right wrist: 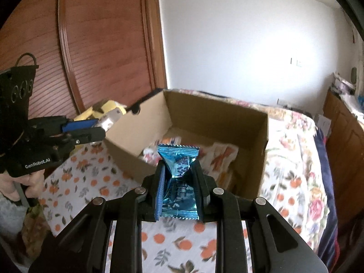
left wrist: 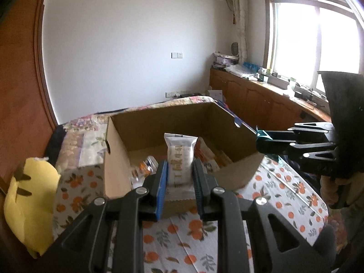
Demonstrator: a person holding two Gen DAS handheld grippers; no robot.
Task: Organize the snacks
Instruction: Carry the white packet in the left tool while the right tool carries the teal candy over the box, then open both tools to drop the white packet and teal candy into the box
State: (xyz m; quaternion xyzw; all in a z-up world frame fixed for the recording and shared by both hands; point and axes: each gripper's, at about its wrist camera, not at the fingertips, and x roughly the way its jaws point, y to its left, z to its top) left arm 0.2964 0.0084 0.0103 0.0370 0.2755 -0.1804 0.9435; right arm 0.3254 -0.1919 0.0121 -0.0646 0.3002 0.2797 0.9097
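Note:
My left gripper is shut on a white snack packet with gold lettering, held upright just before the near wall of an open cardboard box. My right gripper is shut on a crumpled blue foil snack packet, held in front of the same box. Several snack packets lie inside the box. The right gripper shows at the right of the left wrist view. The left gripper shows at the left of the right wrist view, holding its white packet.
The box stands on a bed with an orange-print cloth and a floral quilt. A yellow plush toy lies at the bed's left edge. A wooden wardrobe stands to the left, low cabinets under the window to the right.

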